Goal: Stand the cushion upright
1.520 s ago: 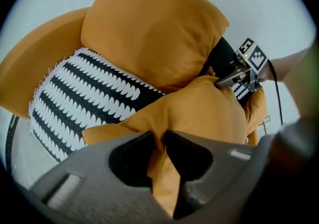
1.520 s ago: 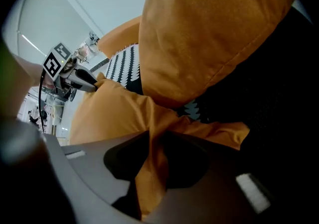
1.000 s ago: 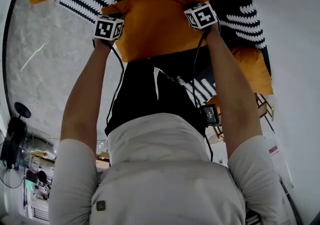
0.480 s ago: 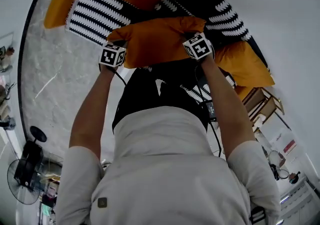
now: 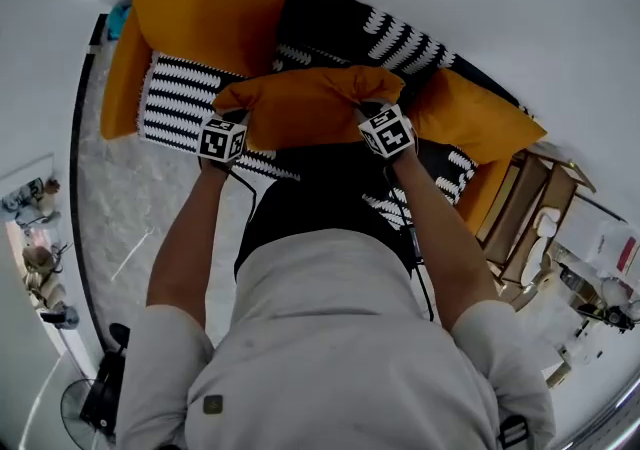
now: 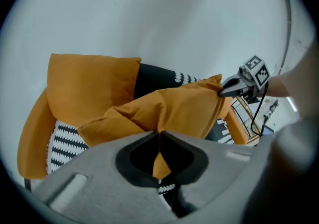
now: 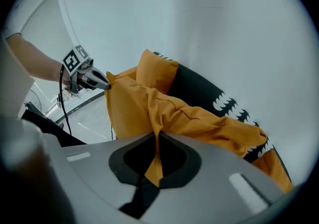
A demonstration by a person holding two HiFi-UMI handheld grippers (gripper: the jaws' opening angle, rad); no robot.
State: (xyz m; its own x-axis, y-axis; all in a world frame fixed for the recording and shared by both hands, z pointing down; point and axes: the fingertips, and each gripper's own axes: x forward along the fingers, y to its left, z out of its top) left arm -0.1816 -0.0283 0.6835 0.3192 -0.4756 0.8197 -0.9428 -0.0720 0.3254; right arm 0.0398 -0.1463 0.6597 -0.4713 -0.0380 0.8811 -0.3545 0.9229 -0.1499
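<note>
Pinching folds of orange fabric, your left gripper (image 6: 159, 137) was clenched on one end of the cushion (image 6: 169, 108) and your right gripper (image 7: 158, 141) on the other, so it spread slack between them. You held it over the black-and-white sofa (image 5: 180, 103), near a propped orange cushion (image 5: 205, 23), probably so its lower edge could land first and stand against the backrest.
</note>
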